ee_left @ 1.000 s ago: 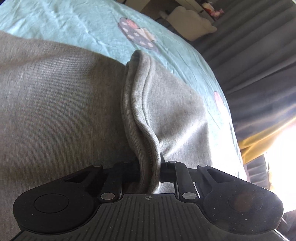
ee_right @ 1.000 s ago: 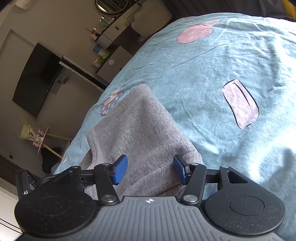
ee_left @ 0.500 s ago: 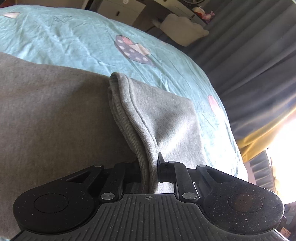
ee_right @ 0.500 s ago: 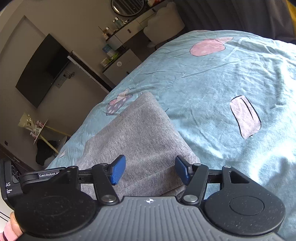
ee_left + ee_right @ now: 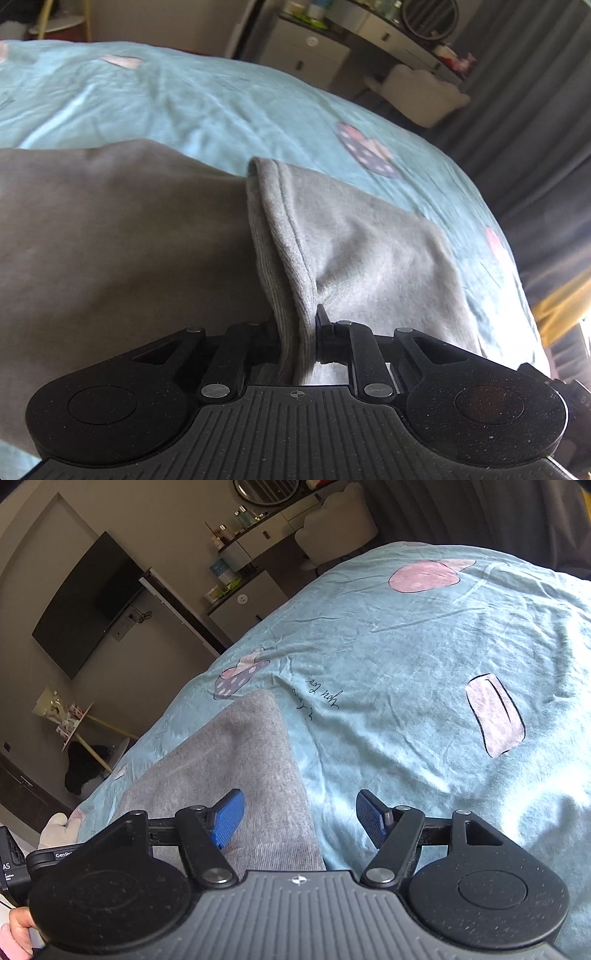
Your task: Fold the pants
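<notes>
The grey pants [image 5: 147, 240] lie on the teal bedsheet [image 5: 184, 103], with a ribbed hem edge [image 5: 280, 258] raised off the fabric. The left gripper [image 5: 297, 332] is clamped tight on that hem, jaws closed to the thickness of the cloth. Over the last second the pinched edge has been carried further across the garment, and more sheet shows beyond it. The right gripper [image 5: 297, 816] has drifted sideways off the pants [image 5: 229, 775]: its blue pads [image 5: 229, 819] stand wide apart, gripping nothing, one over cloth, one over sheet [image 5: 406, 664]. Judgement: a fold is under way, driven by the left side alone.
</notes>
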{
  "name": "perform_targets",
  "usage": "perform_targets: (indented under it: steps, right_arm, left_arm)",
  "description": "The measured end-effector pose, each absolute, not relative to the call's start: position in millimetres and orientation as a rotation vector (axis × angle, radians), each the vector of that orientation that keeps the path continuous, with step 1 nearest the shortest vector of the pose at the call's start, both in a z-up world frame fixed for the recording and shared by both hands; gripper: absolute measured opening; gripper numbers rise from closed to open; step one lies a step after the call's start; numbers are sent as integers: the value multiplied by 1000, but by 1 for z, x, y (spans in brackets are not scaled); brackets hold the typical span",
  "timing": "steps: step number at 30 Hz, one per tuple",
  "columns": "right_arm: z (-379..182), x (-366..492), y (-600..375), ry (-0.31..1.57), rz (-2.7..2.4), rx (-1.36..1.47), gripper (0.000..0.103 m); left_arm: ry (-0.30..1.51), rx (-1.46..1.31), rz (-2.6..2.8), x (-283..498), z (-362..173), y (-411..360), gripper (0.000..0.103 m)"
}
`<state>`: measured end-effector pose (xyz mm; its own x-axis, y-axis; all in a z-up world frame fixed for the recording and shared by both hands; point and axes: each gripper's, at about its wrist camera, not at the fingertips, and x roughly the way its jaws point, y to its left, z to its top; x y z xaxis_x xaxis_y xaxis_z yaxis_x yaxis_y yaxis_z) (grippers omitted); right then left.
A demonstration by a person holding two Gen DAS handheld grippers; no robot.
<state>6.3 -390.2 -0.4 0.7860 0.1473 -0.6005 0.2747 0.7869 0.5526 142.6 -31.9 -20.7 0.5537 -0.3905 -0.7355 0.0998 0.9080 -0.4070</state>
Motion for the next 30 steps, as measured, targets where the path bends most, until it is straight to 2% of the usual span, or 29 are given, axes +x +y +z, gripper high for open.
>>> perform_targets:
  steps: [3, 5, 6, 8, 10, 15, 20, 22, 24, 27, 28, 30]
  right_arm:
    - [2, 9, -384, 694, -67, 642, 68]
    - [6, 10, -379, 710, -49, 633, 68]
    - [6, 9, -378, 720, -38, 646, 68]
    - [4, 9, -372, 760, 11, 691, 68]
    - [-2, 10, -366, 813, 64, 753, 68]
    - [-22, 20, -351, 945, 144, 876, 71]
    - [-26, 29, -342, 881, 75, 900, 71]
    - [-24, 28, -341, 846, 27, 879, 58]
    - [-20, 25, -337, 842, -44, 777, 30]
    - [-17, 26, -333, 899, -136, 647, 24]
    - [-15, 25, -332, 906, -143, 612, 24]
    - [-9, 23, -330, 929, -142, 566, 24]
  left_arm:
    - [941, -383, -256, 139, -25, -15, 28]
    - [953, -420, -259, 136, -29, -8, 42]
    - [958, -452, -274, 132, -34, -4, 44]
    - [966, -528, -311, 123, -40, 0, 55]
    - [976, -594, -322, 116, -47, 3, 60]
    - [986, -629, -343, 110, -49, 6, 60]
    - [989, -541, -339, 104, -50, -2, 57]
    - [979, -493, -335, 104, -49, -5, 55]
    - [973, -474, -330, 102, -49, -6, 50]
    - [967, -501, -339, 101, -48, 0, 44]
    - [962, -520, -354, 101, -47, 3, 40]
    - [937, -562, -381, 99, -43, 9, 40]
